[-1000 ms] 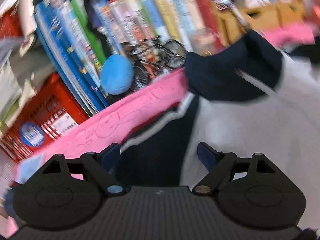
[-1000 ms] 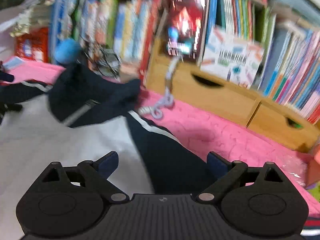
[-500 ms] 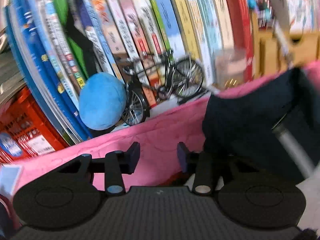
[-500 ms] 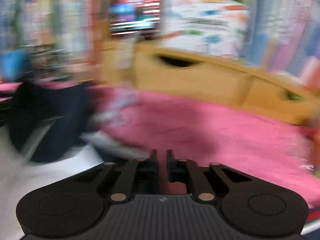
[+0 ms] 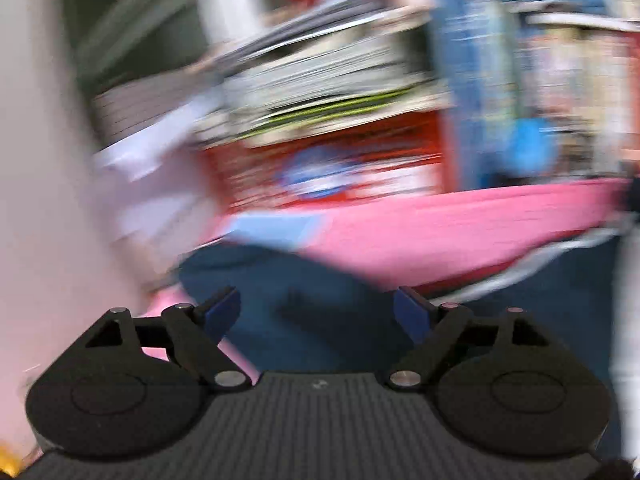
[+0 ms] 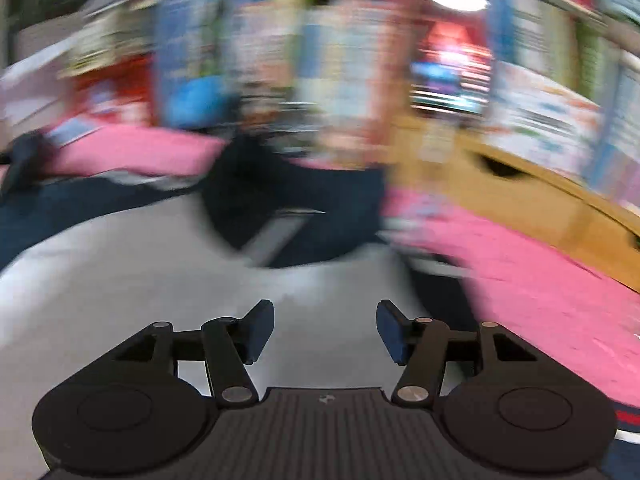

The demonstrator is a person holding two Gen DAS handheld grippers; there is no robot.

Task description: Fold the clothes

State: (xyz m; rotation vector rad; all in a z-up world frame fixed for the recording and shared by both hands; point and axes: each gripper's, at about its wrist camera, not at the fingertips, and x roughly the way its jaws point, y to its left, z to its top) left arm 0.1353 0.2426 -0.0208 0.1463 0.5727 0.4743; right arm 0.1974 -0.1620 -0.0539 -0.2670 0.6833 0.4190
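Nothing here can be read. The spines of the books on the shelf are smeared by motion blur, and the round blue label on the red crate is only a blotch; its lettering cannot be made out.

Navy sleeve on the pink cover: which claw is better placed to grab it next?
Left. The left claw stands open right over the navy sleeve; the right claw, also open, hangs over the garment's white body.
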